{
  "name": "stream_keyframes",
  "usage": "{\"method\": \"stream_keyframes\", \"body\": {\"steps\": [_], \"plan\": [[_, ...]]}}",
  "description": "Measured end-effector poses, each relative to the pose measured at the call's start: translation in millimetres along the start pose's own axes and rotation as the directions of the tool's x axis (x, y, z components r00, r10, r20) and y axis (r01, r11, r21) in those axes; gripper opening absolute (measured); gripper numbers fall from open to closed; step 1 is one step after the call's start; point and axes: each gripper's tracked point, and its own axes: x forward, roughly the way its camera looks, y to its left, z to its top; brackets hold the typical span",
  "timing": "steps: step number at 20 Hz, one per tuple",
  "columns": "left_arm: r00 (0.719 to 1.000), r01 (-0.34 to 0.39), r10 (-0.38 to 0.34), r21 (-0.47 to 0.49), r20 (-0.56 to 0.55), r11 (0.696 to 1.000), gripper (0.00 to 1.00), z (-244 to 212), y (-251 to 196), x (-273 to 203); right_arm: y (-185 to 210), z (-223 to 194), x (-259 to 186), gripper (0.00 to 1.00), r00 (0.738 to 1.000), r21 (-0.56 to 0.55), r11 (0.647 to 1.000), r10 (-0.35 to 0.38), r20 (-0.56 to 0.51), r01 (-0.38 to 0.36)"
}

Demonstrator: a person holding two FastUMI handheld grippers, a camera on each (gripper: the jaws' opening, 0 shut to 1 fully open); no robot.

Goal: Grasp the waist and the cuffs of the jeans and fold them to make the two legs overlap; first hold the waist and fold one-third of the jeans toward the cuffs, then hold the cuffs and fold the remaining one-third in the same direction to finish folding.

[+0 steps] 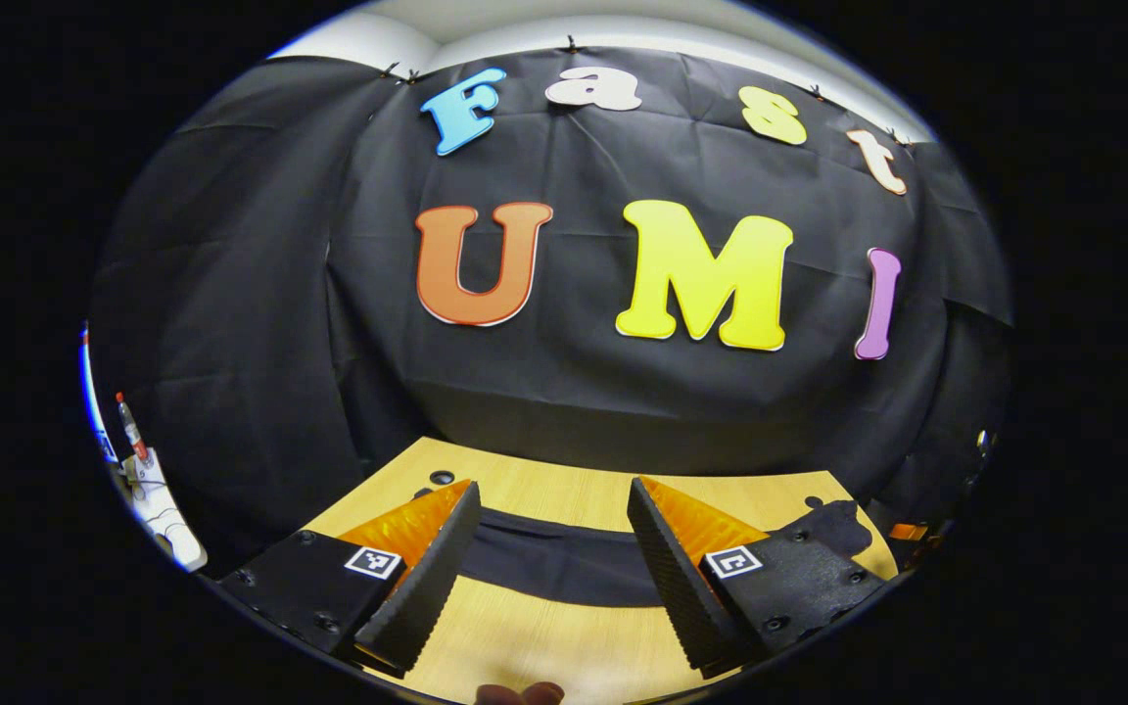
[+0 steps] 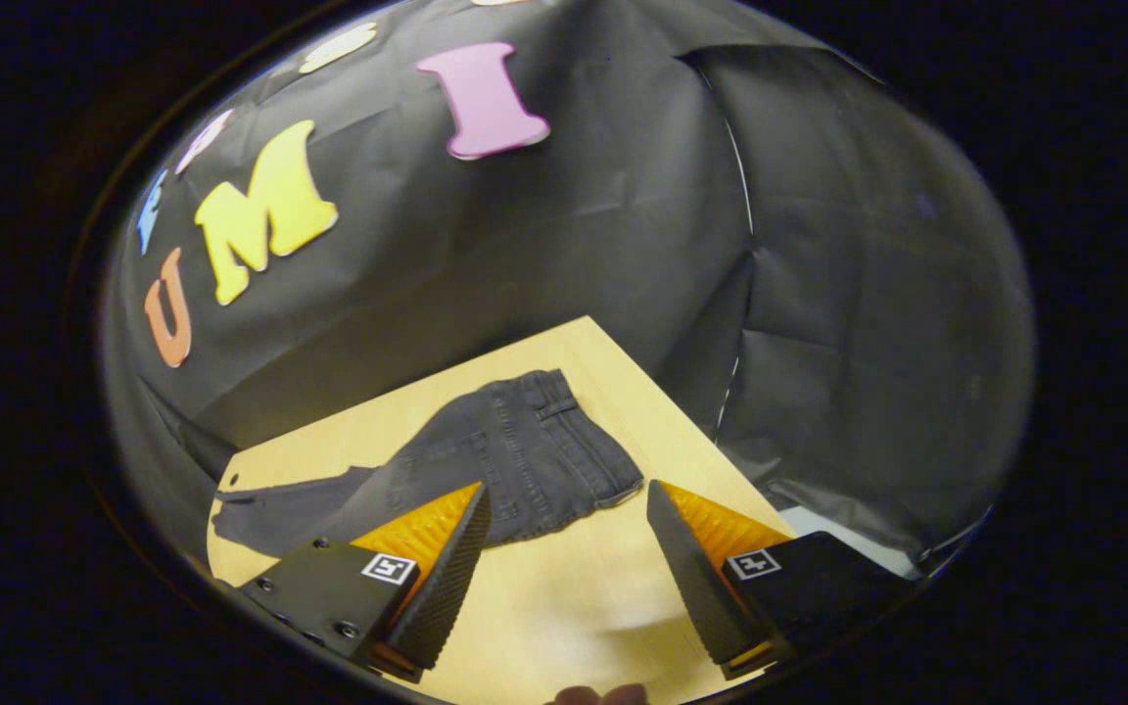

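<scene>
**Jeans flat on the bench, both tools poised, nothing folded yet**

The jeans (image 2: 486, 460) lie spread out on the wooden bench (image 2: 564, 587), dark denim. In the right gripper view the waist (image 2: 574, 431) sits toward the far right corner of the bench and the legs run off to the left, ending near the bench's left edge. In the left gripper view a dark band of the jeans (image 1: 554, 558) crosses the bench just beyond the fingers.

The right hand-held gripper (image 2: 564, 578) hangs above bare wood on the near side of the waist, its fingers spread wide and holding nothing. The left hand-held gripper (image 1: 554, 568) is likewise spread apart and empty, pointed at the cloth ahead.

By my reading, the first step has not begun: the legs do not yet overlap. The next move calls for the right tool to reach forward and pinch the waist edge while the left takes the cuff end, each getting under the fabric before lifting.
</scene>
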Motion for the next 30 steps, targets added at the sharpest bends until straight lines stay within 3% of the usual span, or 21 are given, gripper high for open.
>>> {"method": "stream_keyframes", "body": {"steps": [3, 7, 8, 9, 12, 14, 17, 19, 20, 23, 24, 26, 28, 30], "plan": [[0.998, -0.041, 0.039, -0.031, -0.055, 0.999, 0.96, -16, 4, 5, -19, -9, 57, 0.99, 0.999, 0.107, 0.994, -0.031, -0.028, 0.033], [0.992, -0.083, 0.076, -0.074, -0.098, 0.994, 0.97, -29, 11, 7, -18, -17, 89, 0.99, 0.999, 0.177, 0.984, -0.02, -0.049, 0.029], [0.991, -0.091, 0.084, -0.073, -0.103, 0.993, 0.97, -29, 14, 7, -12, -15, 92, 0.94, 0.999, 0.164, 0.986, -0.016, -0.035, 0.022], [0.99, -0.099, 0.091, -0.074, -0.105, 0.992, 0.97, -29, 16, 8, -9, -18, 94, 1.0, 0.999, 0.147, 0.989, -0.014, -0.042, 0.02], [0.989, -0.109, 0.099, -0.089, -0.11, 0.99, 0.97, -30, 22, 9, -13, -26, 99, 0.95, 0.997, 0.025, 0.997, -0.065, -0.034, 0.066], [0.99, -0.101, 0.09, -0.103, -0.112, 0.99, 0.97, -32, 22, 10, -3, -30, 107, 0.65, 0.996, -0.036, 0.998, -0.05, -0.067, 0.048], [0.991, -0.1, 0.088, -0.111, -0.105, 0.989, 0.97, -30, 30, 8, 7, -20, 97, 0.22, 0.996, -0.009, 0.999, -0.052, -0.078, 0.051], [0.992, -0.098, 0.088, -0.117, -0.09, 0.988, 0.97, -27, 39, 4, 11, -4, 82, 0.16, 0.999, 0.057, 0.998, -0.009, -0.047, 0.012], [0.992, -0.103, 0.094, -0.124, -0.082, 0.987, 0.97, -27, 45, 2, 14, 0, 74, 0.05, 0.999, 0.067, 0.998, 0.004, -0.046, -0.001], [0.992, -0.113, 0.1, -0.164, -0.082, 0.98, 0.97, -35, 62, 0, 21, 6, 50, 0.05, 1.0, 0.027, 1.0, 0.01, -0.02, -0.009], [0.991, -0.118, 0.105, -0.176, -0.084, 0.977, 0.97, -37, 68, -1, 29, 15, 42, 0.01, 1.0, 0.021, 1.0, 0.013, 0.001, -0.013], [0.991, -0.121, 0.107, -0.197, -0.083, 0.973, 0.97, -41, 80, -5, 48, 34, 19, 0.05, 0.998, -0.042, 0.999, 0.02, 0.054, -0.018], [0.991, -0.129, 0.117, -0.205, -0.07, 0.97, 0.97, -42, 95, -9, 85, 57, -5, 0.1, 0.992, -0.158, 0.987, 0.054, 0.116, -0.036], [0.989, -0.144, 0.137, -0.208, -0.047, 0.968, 0.97, -40, 115, -15, 135, 73, -32, 0.05, 0.978, -0.272, 0.959, 0.126, 0.166, -0.077]]}}
